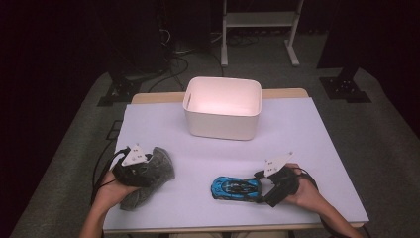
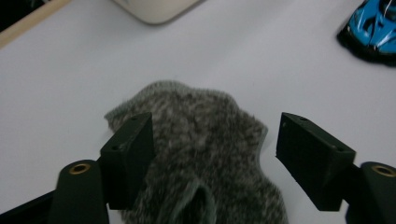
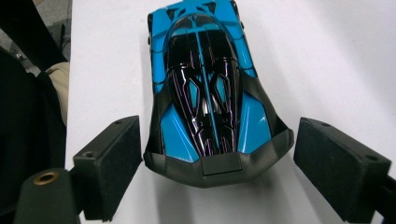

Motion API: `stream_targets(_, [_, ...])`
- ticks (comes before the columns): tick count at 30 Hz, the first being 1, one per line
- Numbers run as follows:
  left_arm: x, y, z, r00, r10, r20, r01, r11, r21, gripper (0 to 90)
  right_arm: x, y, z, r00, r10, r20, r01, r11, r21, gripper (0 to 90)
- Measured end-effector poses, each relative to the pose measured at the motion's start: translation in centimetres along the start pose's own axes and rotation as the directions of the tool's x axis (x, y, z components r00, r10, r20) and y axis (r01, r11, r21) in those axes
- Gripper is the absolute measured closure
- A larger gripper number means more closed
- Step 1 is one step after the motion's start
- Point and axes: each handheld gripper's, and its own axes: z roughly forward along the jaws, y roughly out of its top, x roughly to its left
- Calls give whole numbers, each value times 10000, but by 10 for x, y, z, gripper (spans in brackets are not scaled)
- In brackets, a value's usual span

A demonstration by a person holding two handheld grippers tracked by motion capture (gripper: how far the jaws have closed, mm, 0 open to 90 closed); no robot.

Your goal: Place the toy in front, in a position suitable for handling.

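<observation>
A grey knitted cloth (image 1: 159,166) lies crumpled at the table's left front. My left gripper (image 1: 148,172) reaches into it from the left. In the left gripper view the cloth (image 2: 205,135) lies between the jaws of the left gripper (image 2: 214,126): one jaw overlaps its edge, the other stands clear of it. A blue and black toy car (image 1: 236,188) sits at the right front. My right gripper (image 1: 261,187) is at its right end, open. In the right gripper view the car (image 3: 201,93) points away, with a gap on each side to the jaws of the right gripper (image 3: 218,128).
A white plastic bin (image 1: 221,124) stands at the middle back of the white-covered table (image 1: 307,134), open side up. The table's front edge runs just below both hands. Beyond the table are dark floor, cables and a rack's legs.
</observation>
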Motion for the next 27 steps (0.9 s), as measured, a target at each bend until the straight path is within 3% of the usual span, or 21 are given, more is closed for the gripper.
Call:
stream_targets(6, [3,-11,0,9997,71,220,-79,9994,342,337,1,0,1,10000,-66,-13,66,10000,57,135])
stream_targets(12, [7,-19,6,9993,59,378,-82,9982,590,479,1,0,3,9998,-182,29,182,9998,117,133])
stream_targets(13, [7,-21,8,9991,49,429,-78,9976,687,479,1,0,3,9998,-182,29,182,9998,117,133])
stream_targets(16, [7,-29,18,9982,248,554,-321,9903,1353,587,3,-1,3,9998,-166,-56,166,9998,68,133])
stream_targets(22, [7,-32,20,9984,273,496,-330,9925,1174,740,4,-2,6,9998,-197,80,196,9996,181,127])
stream_targets(27, [8,-30,18,9981,296,536,-352,9935,1081,797,3,-3,9,9997,-238,45,236,9991,343,127])
